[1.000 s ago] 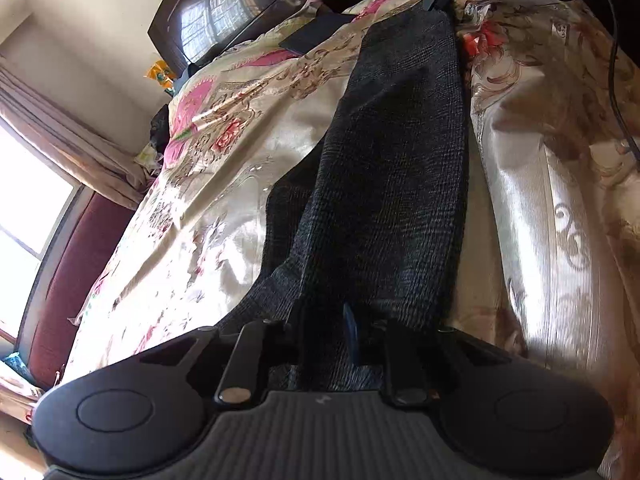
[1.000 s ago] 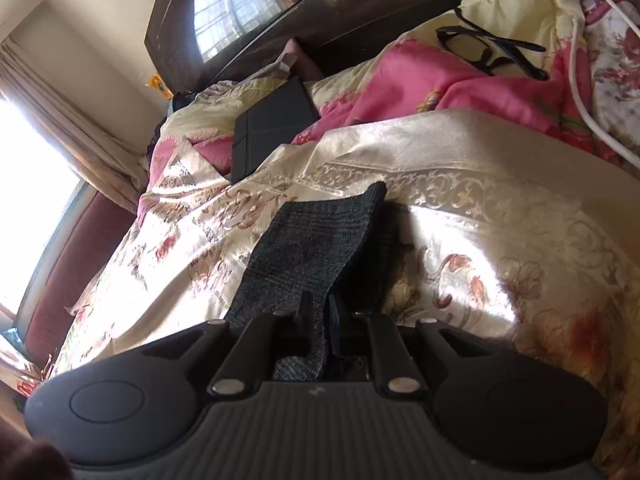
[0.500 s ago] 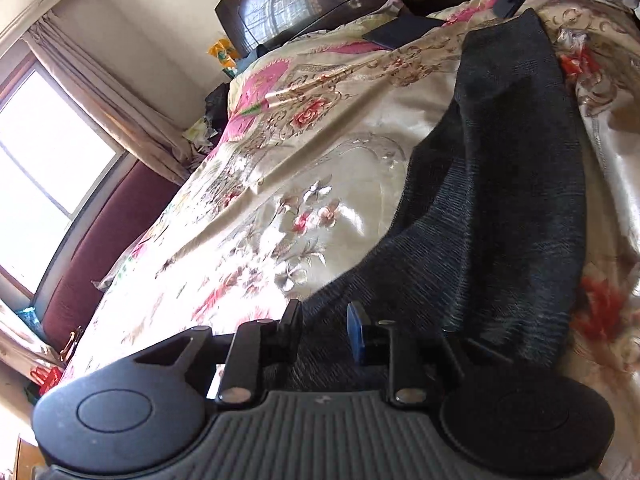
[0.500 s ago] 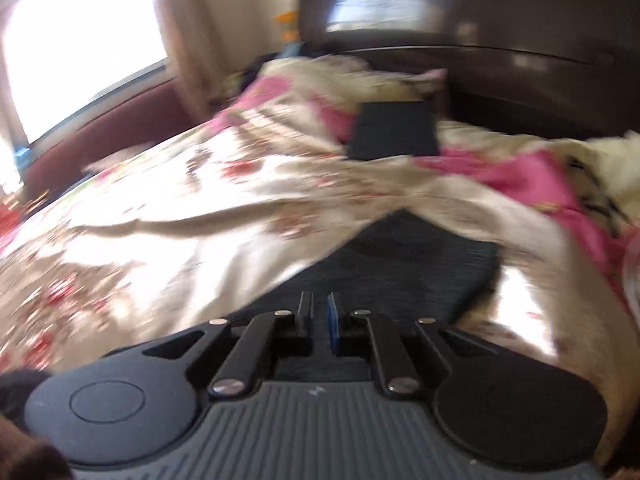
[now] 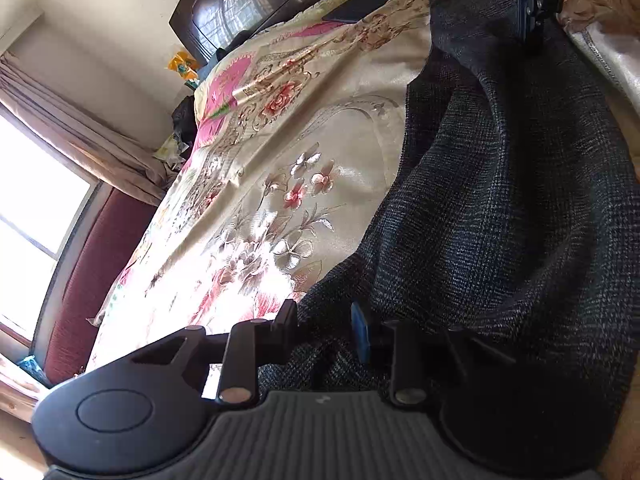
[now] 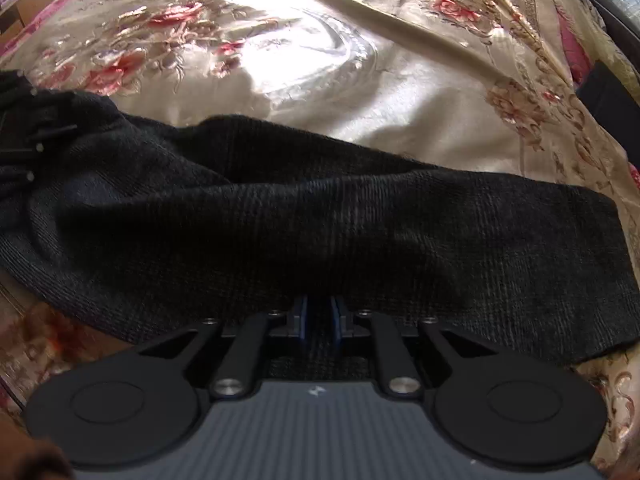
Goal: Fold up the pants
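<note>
The dark grey woven pants point(image 5: 500, 200) lie stretched over a floral satin bedspread point(image 5: 320, 152) on the bed, filling the 3 o'clock half of the left wrist view. The left claw point(image 5: 324, 328) is opening, its pads apart with the pants' edge lying loose between them, not pinched. The right claw point(image 6: 319, 318) is clenched on a fold of the pants point(image 6: 320, 232), which run as a band from 9 to 3 o'clock across its view. In the left view that claw point(image 5: 534, 28) bites the cloth at 1 o'clock. A dark headboard point(image 5: 248, 4) stands at 12 o'clock, a curtained window point(image 5: 36, 208) at 9.
</note>
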Action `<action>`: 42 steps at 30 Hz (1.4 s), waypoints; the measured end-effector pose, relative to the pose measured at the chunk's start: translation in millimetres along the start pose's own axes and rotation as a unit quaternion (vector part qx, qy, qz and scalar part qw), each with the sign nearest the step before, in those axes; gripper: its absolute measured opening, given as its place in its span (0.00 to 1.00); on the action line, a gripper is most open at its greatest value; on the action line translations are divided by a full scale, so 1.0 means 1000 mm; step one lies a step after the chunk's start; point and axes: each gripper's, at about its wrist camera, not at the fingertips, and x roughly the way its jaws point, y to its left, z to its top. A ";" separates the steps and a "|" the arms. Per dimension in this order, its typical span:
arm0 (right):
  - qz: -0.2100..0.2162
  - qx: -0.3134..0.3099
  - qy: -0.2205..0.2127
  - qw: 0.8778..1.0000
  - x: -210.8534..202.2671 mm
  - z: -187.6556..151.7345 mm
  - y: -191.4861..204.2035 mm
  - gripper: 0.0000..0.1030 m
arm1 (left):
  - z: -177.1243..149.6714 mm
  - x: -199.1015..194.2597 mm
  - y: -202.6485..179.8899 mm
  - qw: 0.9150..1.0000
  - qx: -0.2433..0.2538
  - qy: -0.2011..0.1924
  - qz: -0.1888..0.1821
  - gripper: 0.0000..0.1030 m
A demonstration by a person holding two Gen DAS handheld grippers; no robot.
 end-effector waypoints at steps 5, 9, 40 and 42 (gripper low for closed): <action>0.032 -0.035 -0.080 0.996 -0.027 0.035 0.009 0.13 | 0.012 -0.007 0.007 1.000 0.016 -0.019 0.003 0.44; 0.100 -0.100 -0.052 0.989 -0.004 0.077 0.031 0.14 | 0.025 -0.001 0.008 0.998 0.048 -0.031 -0.006 0.44; 0.017 -0.179 -0.036 0.983 0.022 0.116 0.070 0.08 | 0.015 0.000 0.004 0.999 0.012 -0.036 -0.019 0.47; 0.001 -0.165 -0.059 0.985 0.027 0.109 0.073 0.12 | 0.013 0.000 -0.005 0.999 0.027 -0.029 -0.019 0.47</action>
